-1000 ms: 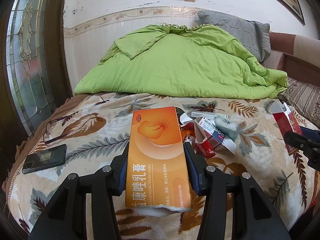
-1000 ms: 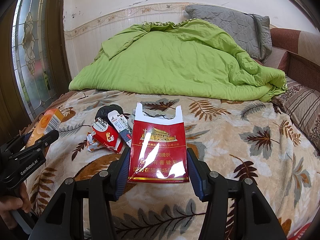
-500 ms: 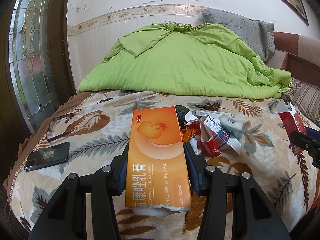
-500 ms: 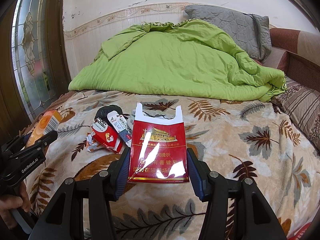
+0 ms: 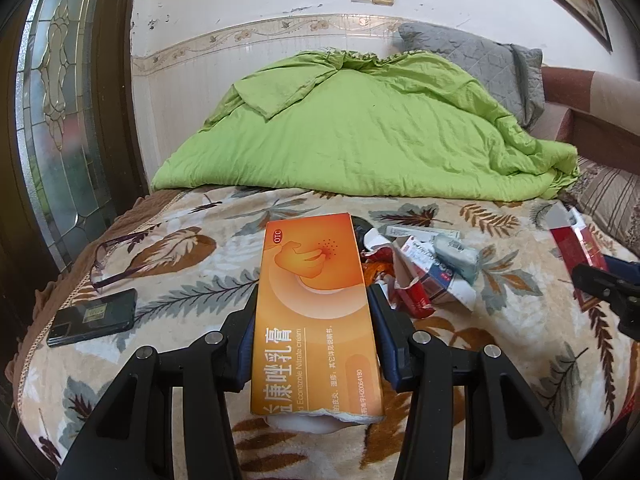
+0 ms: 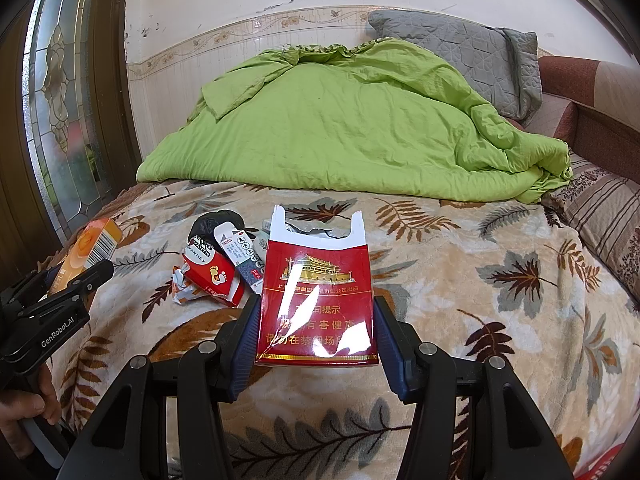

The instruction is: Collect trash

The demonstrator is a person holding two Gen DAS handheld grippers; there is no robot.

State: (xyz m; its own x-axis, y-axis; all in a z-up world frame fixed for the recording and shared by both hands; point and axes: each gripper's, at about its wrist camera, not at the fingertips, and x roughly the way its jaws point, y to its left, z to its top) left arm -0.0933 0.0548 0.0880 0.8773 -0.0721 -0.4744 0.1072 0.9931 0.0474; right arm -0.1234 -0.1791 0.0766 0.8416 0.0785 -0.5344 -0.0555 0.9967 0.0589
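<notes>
My left gripper (image 5: 314, 320) is shut on a long orange cream box (image 5: 308, 264), held above the bed with its torn end toward the camera. My right gripper (image 6: 316, 316) is shut on a red cigarette pack (image 6: 316, 280) with its lid flaps open. Between the two, on the leaf-print blanket (image 6: 460, 264), lies a small pile of trash (image 6: 224, 268): a red-and-white carton, a crumpled wrapper, small boxes and a black bag (image 6: 218, 220). The left gripper (image 6: 80, 284) and its orange box (image 6: 94, 244) show at the left edge of the right wrist view.
A black phone (image 5: 92, 316) and a pair of glasses (image 5: 116, 256) lie at the bed's left edge. A rumpled green quilt (image 5: 360, 132) and a grey pillow (image 5: 480, 64) fill the far side. A glass-panelled door (image 5: 60, 120) stands left. A hand (image 6: 24, 408) grips the left tool.
</notes>
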